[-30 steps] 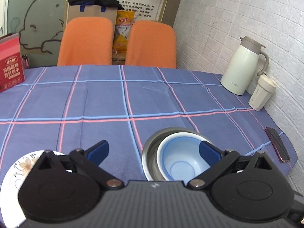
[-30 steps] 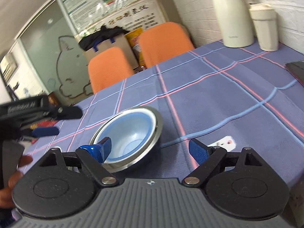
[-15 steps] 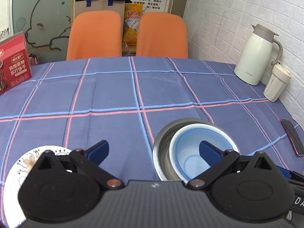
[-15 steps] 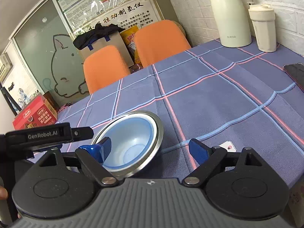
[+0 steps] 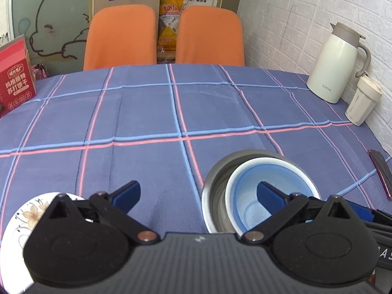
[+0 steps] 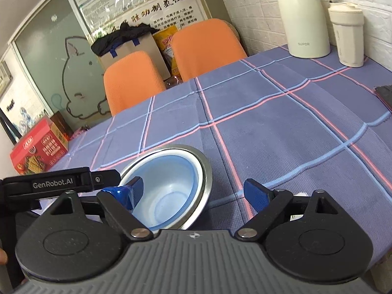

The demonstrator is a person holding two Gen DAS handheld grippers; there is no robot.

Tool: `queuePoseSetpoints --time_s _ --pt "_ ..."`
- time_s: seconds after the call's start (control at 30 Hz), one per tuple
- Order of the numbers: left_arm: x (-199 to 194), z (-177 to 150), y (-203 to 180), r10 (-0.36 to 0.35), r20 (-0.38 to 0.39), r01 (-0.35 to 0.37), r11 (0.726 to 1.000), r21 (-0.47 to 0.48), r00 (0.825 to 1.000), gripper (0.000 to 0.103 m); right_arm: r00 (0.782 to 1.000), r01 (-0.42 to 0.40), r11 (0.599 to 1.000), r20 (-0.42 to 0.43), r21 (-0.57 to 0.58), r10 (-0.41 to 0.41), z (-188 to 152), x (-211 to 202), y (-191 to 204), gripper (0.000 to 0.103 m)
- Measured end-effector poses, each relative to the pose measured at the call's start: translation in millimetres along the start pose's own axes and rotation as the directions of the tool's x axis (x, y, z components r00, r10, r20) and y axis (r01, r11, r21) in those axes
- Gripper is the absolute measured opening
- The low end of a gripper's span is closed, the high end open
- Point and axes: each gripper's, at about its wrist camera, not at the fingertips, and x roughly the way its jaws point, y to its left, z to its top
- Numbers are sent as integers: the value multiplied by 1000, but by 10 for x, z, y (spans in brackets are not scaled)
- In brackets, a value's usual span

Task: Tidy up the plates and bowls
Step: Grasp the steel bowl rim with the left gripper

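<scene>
A blue plastic bowl [image 5: 254,193] sits nested inside a steel bowl [image 5: 215,171] near the table's front edge; both also show in the right wrist view, blue bowl [image 6: 169,186] inside steel bowl [image 6: 203,166]. A white flowered plate [image 5: 22,218] lies at the front left, partly hidden by my left gripper. My left gripper [image 5: 198,192] is open and empty, its right finger over the blue bowl. My right gripper [image 6: 193,191] is open and empty, its left finger over the bowl's near left rim. The left gripper's body [image 6: 54,183] shows at the left of the right wrist view.
A white thermos jug [image 5: 335,63] and a cream cup [image 5: 362,103] stand at the far right by the brick wall. A dark phone [image 5: 382,171] lies at the right edge. A red box [image 5: 14,76] stands far left. Two orange chairs [image 5: 120,36] are behind the checked tablecloth [image 5: 147,112].
Both grippers have shifted slightly, the views tilting and drawing back a little. The nested bowls and the plate stay in place. Both grippers stay open.
</scene>
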Motion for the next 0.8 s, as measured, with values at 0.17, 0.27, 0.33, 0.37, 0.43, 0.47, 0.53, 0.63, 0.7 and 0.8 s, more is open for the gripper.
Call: queuePoseSetpoints --time_s 0.17,0.27,0.33,0.37,0.43,0.47,0.53,0.63,0.7,0.8 --pt "83 15 35 14 -16 -14 1000 -3 1000 100 1000 -2 1000 -20 -6 2 17 108 -4 76" --pt "115 18 50 19 -23 -19 1000 -6 1000 100 1000 -5 1000 -24 -8 5 27 135 -16 76" --pt "129 20 51 16 -28 -16 1000 -5 999 100 1000 -5 1000 -28 -7 5 29 149 -24 76" --pt "134 19 47 15 -31 -15 1000 -3 999 100 1000 -4 1000 -31 -6 4 32 151 -20 76" --pt "141 14 32 14 -31 -13 1000 4 999 100 999 -1 1000 -35 -4 1 28 160 -32 76" --pt "151 14 20 13 -33 -13 1000 8 999 100 999 0 1000 -37 -4 0 25 164 -34 76" --pt "168 9 10 9 -37 -9 1000 10 999 100 999 1 1000 -42 -6 -2 18 174 -36 76" --pt "227 19 4 21 -50 -20 1000 8 999 100 998 10 1000 -55 -16 -11 12 219 -16 76" --pt "287 24 12 26 -67 -25 1000 5 997 100 998 16 999 -60 -32 -17 13 250 7 76" --pt "350 32 20 16 -78 -15 1000 2 997 100 997 28 997 -69 -69 -32 6 295 29 76"
